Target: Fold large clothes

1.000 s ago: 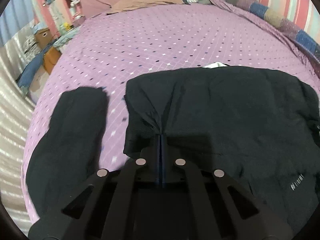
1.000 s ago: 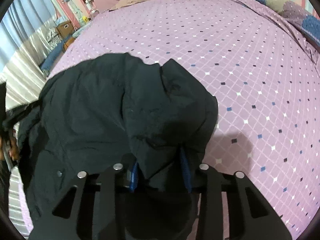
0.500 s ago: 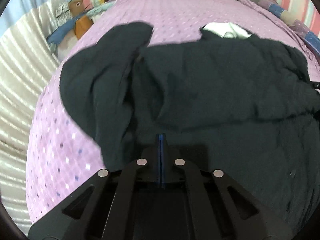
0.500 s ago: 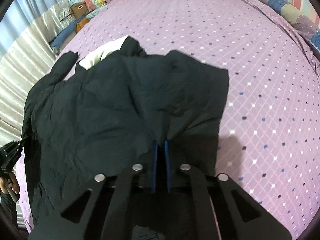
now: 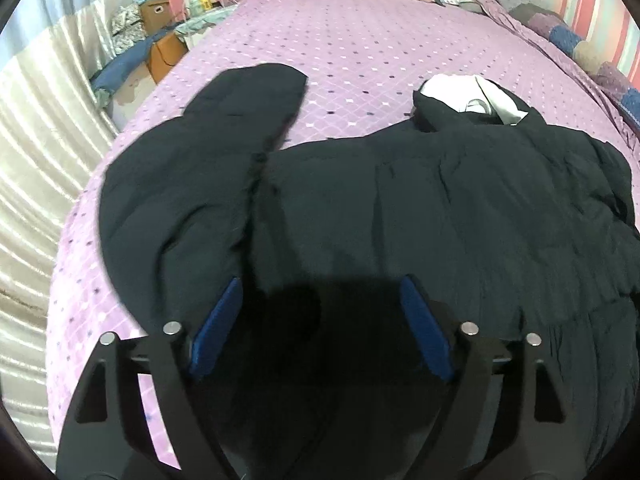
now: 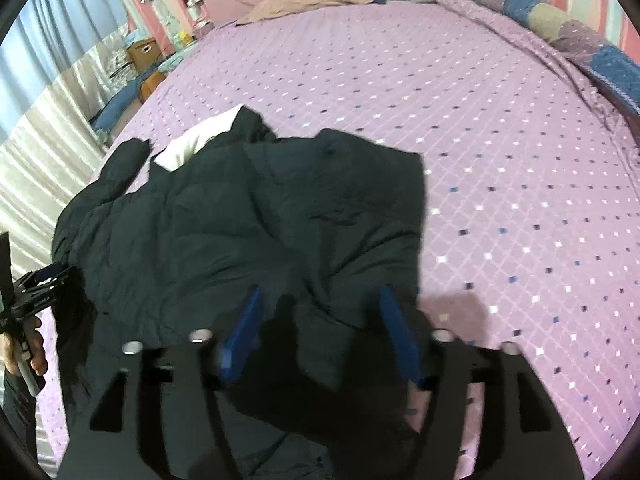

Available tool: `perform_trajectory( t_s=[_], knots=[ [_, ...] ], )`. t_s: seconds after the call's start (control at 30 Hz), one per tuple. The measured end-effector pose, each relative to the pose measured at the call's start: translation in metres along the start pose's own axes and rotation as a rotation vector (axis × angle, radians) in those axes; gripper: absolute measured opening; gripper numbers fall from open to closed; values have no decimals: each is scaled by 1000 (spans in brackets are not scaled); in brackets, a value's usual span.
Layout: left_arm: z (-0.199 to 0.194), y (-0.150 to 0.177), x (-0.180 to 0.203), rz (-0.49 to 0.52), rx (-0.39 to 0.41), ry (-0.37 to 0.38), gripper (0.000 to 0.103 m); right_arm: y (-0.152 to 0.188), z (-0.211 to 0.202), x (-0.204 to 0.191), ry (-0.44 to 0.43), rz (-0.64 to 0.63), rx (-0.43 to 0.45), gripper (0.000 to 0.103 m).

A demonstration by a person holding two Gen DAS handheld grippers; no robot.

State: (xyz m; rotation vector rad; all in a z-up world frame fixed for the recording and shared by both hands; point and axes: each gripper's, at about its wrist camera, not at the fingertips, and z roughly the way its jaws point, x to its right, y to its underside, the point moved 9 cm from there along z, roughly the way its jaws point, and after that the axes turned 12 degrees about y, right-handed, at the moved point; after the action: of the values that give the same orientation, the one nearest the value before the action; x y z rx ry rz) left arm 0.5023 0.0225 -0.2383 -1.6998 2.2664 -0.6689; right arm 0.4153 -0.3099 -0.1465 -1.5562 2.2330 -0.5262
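While both my tongs are opening, the left gripper (image 5: 320,320) and the right gripper (image 6: 320,328) press on nothing, though the dark navy padded jacket (image 5: 420,216) lies under and between their blue pads, spread across the near part of the purple diamond-patterned bedspread (image 6: 500,140). I judge this the release after laying the body flat. Its left sleeve (image 5: 224,140) juts towards the far left, its white-lined collar (image 5: 468,96) lies far; next I'd fold that sleeve rightwards across the body.
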Motion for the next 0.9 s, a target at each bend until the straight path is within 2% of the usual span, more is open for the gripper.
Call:
perform_trajectory(
  t_s=[0.03, 0.07, 0.1, 0.13, 0.17, 0.2, 0.23, 0.27, 0.37, 0.47, 0.67, 0.8, 0.83, 0.9],
  knots=[
    [8, -3, -1, 2, -9, 10, 77, 2, 2, 2, -11, 17, -8, 71],
    [22, -7, 2, 3, -29, 34, 61, 7, 4, 3, -34, 37, -23, 71],
    [35, -16, 5, 2, -46, 39, 56, 12, 8, 4, -44, 49, -43, 71],
    [37, -13, 5, 2, -51, 37, 46, 16, 15, 2, -46, 56, -67, 70],
    [39, -12, 7, 10, -40, 39, 24, 22, 23, 1, -52, 60, -93, 67],
    [38, -10, 8, 11, -35, 47, 16, 25, 30, -1, -58, 58, -110, 56],
    [35, -8, 7, -3, -28, 53, 10, 26, 35, -3, -62, 56, -120, 50],
    [31, -6, 5, -27, -21, 75, 7, 27, 43, -6, -75, 58, -134, 39],
    [13, 4, 1, -84, -16, 127, 6, 22, 51, -16, -69, 9, -131, 18],
    [-1, 17, 12, -52, -10, 116, 5, 19, 44, -28, -1, -117, -83, 10],
    [-31, 61, 8, -15, 3, 42, 6, 35, 20, -43, 55, -276, -36, 7],
    [-27, 63, 4, -9, -13, 33, 8, 46, 27, -41, 95, -297, -48, 9],
    [-26, 61, 3, -12, -16, 27, 10, 46, 27, -41, 95, -291, -41, 10],
    [-27, 59, -2, -16, -15, 1, 21, 46, 21, -39, 108, -292, -21, 13]
  ],
)
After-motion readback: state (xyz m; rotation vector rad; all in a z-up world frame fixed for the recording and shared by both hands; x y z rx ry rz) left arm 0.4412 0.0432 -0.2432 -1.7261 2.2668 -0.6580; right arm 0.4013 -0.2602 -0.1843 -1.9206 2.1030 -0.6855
